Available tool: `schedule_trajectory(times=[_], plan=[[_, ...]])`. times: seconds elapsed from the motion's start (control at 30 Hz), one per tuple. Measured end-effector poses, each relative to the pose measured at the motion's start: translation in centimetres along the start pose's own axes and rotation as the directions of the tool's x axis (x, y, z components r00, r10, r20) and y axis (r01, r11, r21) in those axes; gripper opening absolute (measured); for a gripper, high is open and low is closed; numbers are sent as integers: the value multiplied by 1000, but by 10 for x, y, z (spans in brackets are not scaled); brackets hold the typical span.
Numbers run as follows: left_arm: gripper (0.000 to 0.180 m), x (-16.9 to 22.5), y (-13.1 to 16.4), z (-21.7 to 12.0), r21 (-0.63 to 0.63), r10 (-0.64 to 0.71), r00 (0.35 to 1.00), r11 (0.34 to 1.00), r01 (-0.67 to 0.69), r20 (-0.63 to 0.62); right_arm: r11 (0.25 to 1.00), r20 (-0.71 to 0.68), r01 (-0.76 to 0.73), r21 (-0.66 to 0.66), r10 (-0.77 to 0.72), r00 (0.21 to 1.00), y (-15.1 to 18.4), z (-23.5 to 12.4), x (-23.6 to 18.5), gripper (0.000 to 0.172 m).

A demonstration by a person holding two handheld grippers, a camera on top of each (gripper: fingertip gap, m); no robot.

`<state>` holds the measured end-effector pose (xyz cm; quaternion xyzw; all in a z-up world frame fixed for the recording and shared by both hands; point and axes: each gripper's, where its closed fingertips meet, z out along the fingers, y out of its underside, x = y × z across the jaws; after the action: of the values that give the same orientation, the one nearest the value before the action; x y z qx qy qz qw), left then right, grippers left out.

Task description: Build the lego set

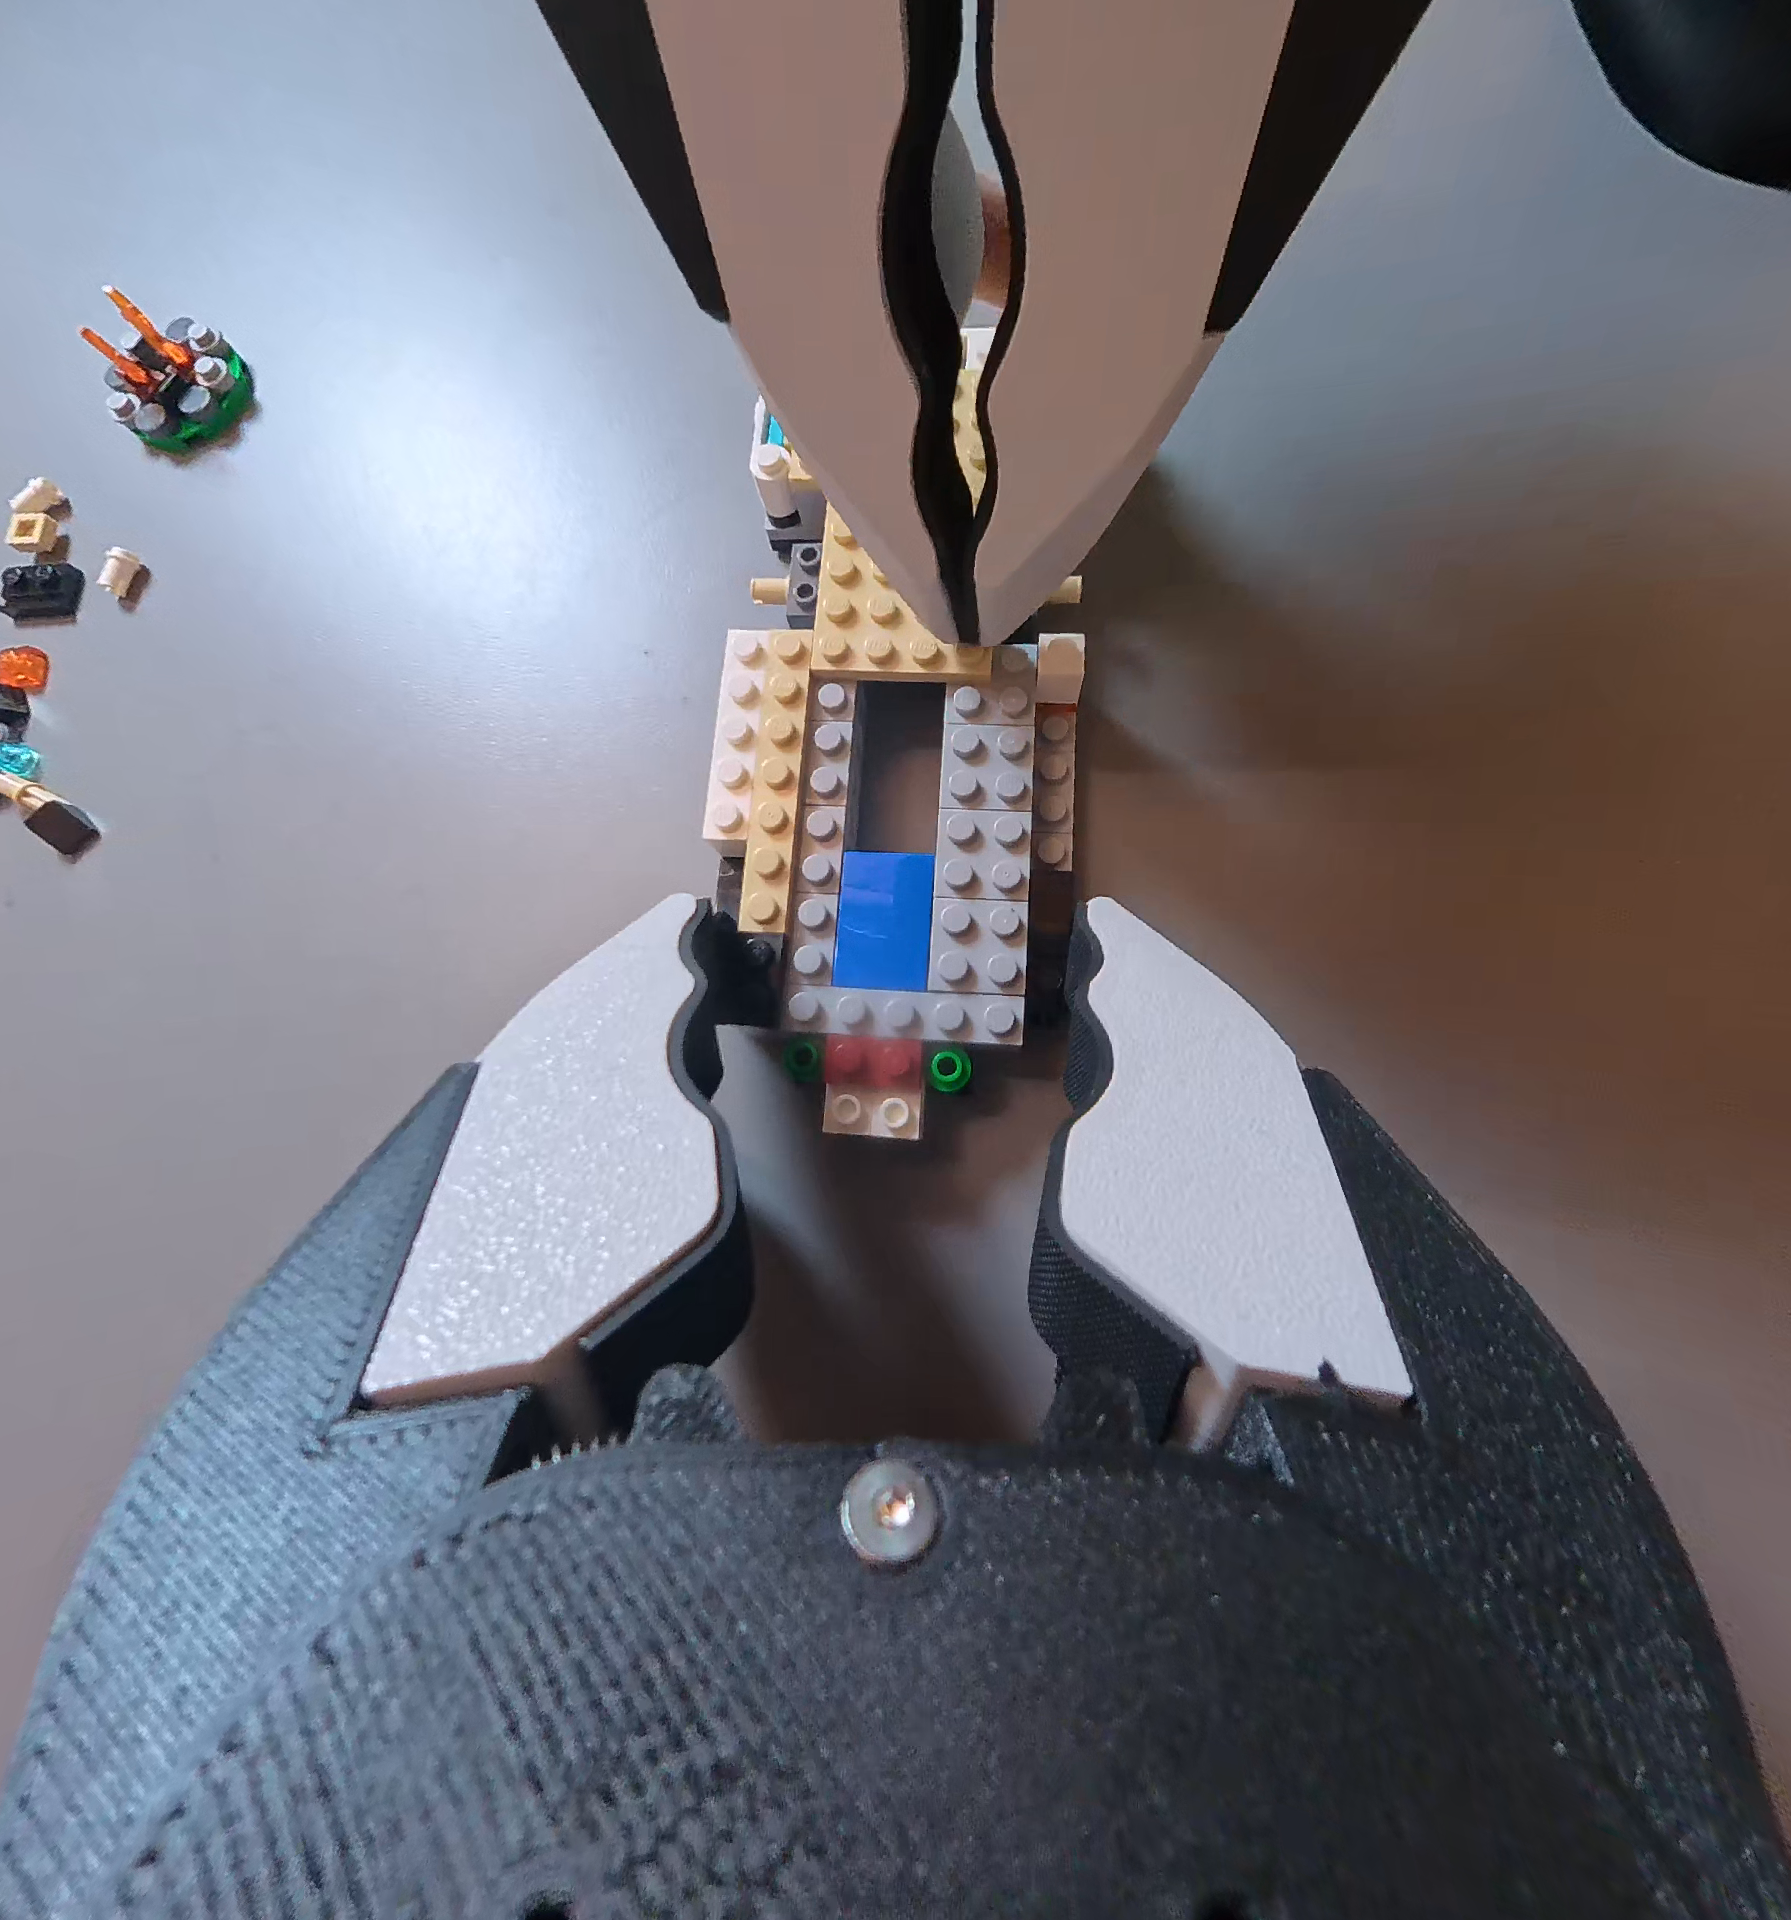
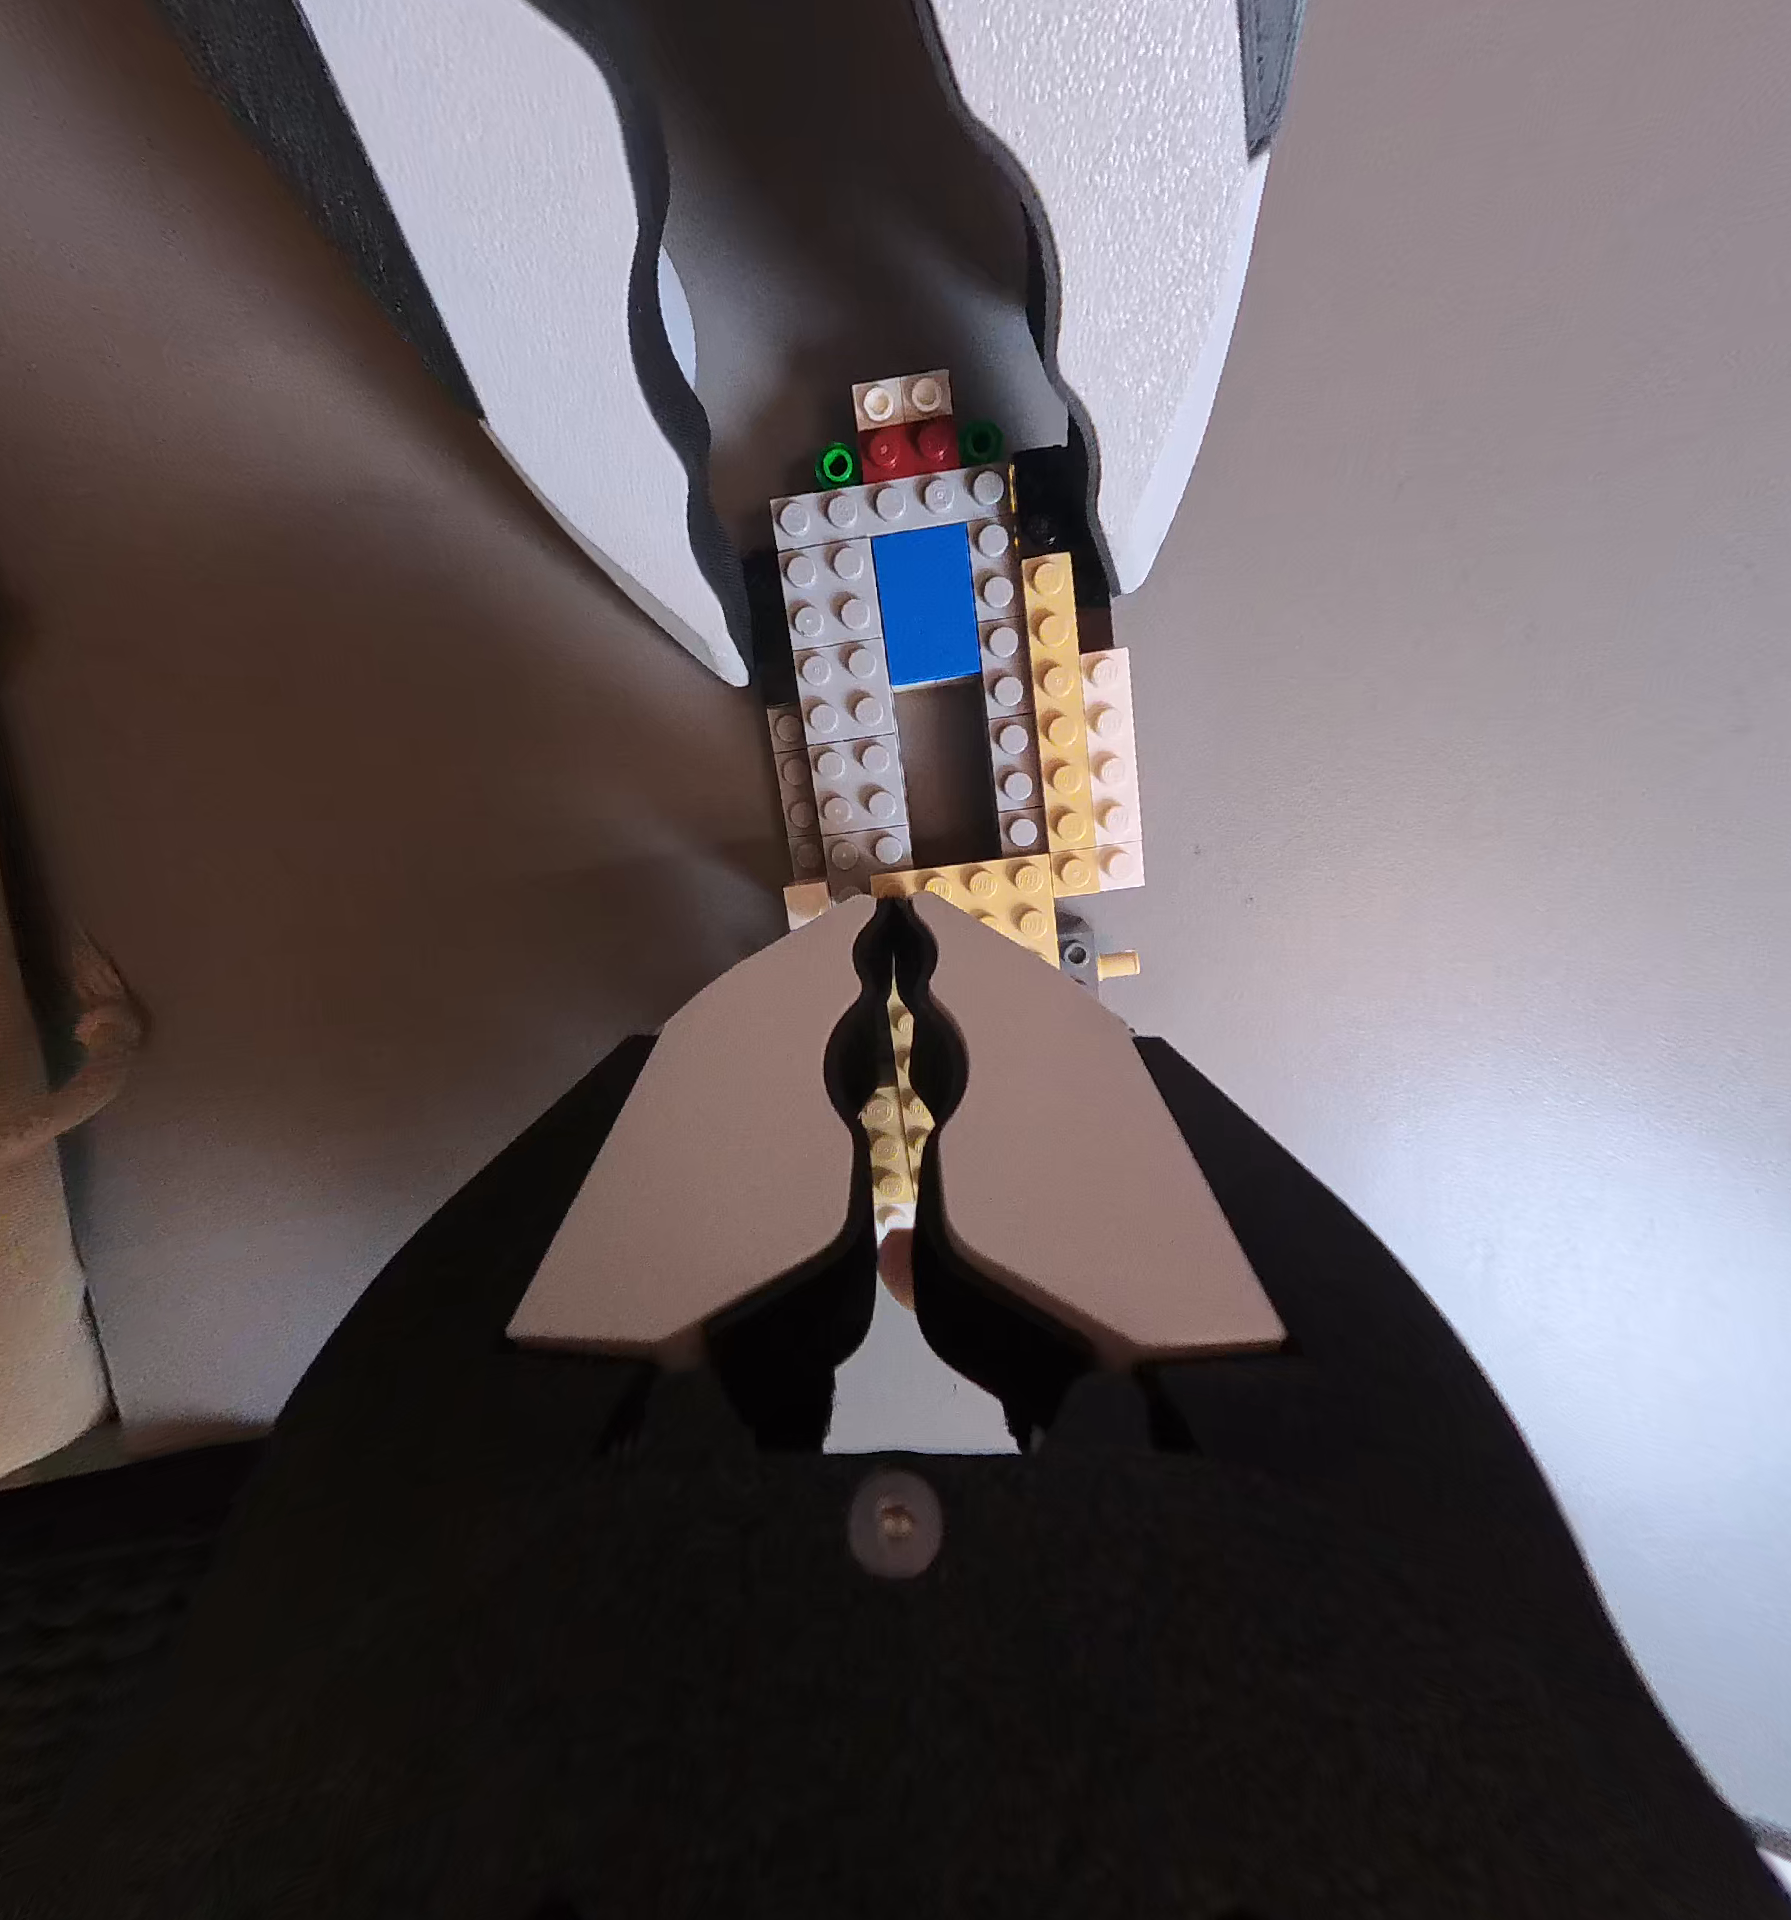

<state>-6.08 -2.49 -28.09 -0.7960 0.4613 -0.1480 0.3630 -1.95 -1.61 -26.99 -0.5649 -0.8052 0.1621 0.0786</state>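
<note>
Straddling the near end of the brick model [image 1: 906, 831] with left gripper [image 1: 891, 997] spread wide, pads flanking its black side pieces, contact unclear. Model's long axis running 6-to-12 on the table [image 1: 351, 935]. Right gripper [image 1: 964, 629] pinched together, tips down on the tan plate [image 1: 875, 613] at the 12 o'clock end. Loose bits [image 1: 29, 665] off at 9.

Left gripper [image 1: 886, 966] jaws wide apart, pads seemingly touching what sits between them; right gripper [image 2: 893, 906] fingertips closed together, pointing toward left.
</note>
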Motion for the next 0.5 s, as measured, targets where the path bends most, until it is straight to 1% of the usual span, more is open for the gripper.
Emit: schedule_trajectory(times=[0.1, 0.2, 0.27, 0.33, 0.37, 0.4, 0.43, 0.5], plan=[[64, 0, 0, 0, 4, -3, 1000, 1000, 3, -1, 1000, 14, -6, -7, 6, 1000, 0, 0, 0, 0], [64, 0, 0, 0, 16, -4, 1000, 1000, 4, -5, 1000, 2, -4, 29, 4, 1000, -1, 0, 1, 0], [65, 0, 0, -1, 22, -7, 1000, 1000, 7, -12, 995, 16, -18, 97, 16, 1000, -4, -2, -3, 0], [64, 0, -1, -1, 25, -7, 1000, 1000, 7, -8, 972, 17, -49, 231, 46, 999, -15, -14, -3, 0], [64, 0, -1, -1, 27, -8, 1000, 1000, 9, -8, 955, -10, -57, 291, 62, 998, -18, -23, 1, 7], [64, -1, -1, -1, 29, -8, 1000, 1000, 8, -5, 938, -38, -62, 342, 79, 996, -19, -31, 6, 23], [65, -2, -1, -1, 32, -9, 1000, 999, 9, 1, 916, -69, -66, 396, 101, 992, -18, -40, 11, 28], [65, -4, 0, -1, 36, -14, 1000, 999, 14, 5, 859, -125, -79, 506, 164, 979, -14, -59, 23, 45]])
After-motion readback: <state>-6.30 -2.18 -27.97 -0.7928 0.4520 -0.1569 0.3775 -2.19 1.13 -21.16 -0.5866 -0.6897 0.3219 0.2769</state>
